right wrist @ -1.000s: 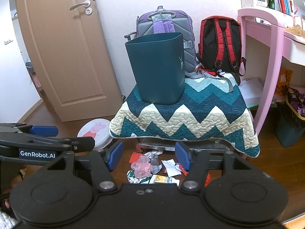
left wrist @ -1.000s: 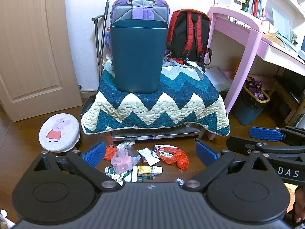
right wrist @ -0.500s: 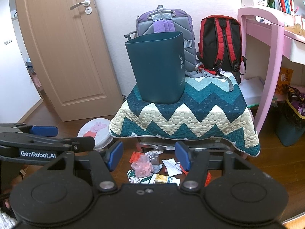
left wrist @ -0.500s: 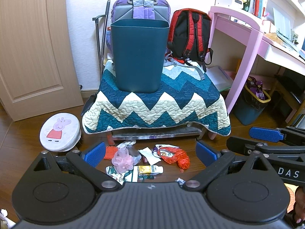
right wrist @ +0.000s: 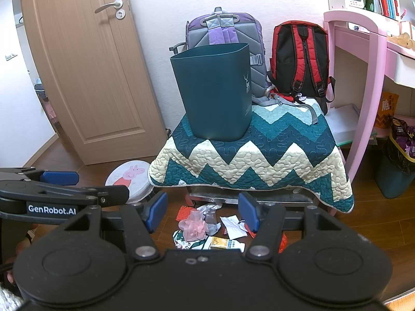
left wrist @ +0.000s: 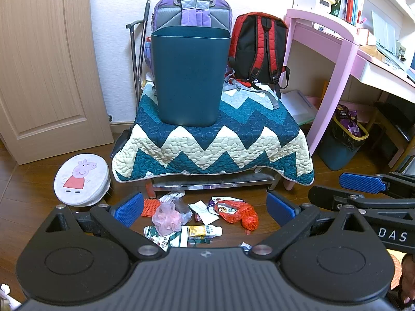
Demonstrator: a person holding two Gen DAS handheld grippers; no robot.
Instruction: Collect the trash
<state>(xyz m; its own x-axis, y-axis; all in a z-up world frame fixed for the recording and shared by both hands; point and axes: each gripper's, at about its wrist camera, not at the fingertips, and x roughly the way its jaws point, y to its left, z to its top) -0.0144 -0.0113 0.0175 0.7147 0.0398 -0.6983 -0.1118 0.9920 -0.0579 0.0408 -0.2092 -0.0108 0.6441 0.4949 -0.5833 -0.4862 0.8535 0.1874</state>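
Note:
A dark teal bin (left wrist: 190, 75) stands upright on a low table under a zigzag quilt (left wrist: 210, 142); it also shows in the right wrist view (right wrist: 215, 93). Trash lies on the wood floor before the table: a pink mesh puff (left wrist: 167, 219), a red plastic bag (left wrist: 236, 213), white paper (left wrist: 203, 208), a yellow-white tube (left wrist: 205, 232) and an orange net (left wrist: 150, 204). My left gripper (left wrist: 205, 207) is open and empty above the pile. My right gripper (right wrist: 202, 211) is open and empty, over the puff (right wrist: 193, 226) and paper (right wrist: 233, 224).
A round Peppa Pig cushion (left wrist: 81, 178) lies on the floor at left. A purple backpack (left wrist: 192, 13) and a red backpack (left wrist: 259, 49) lean behind the bin. A pink desk (left wrist: 334, 59) and a second lined bin (left wrist: 342, 142) stand at right. A wooden door (left wrist: 44, 64) is at left.
Both views have shifted slightly, with the table and bin a touch lower and closer. Both grippers stay open; nothing on the floor has moved.

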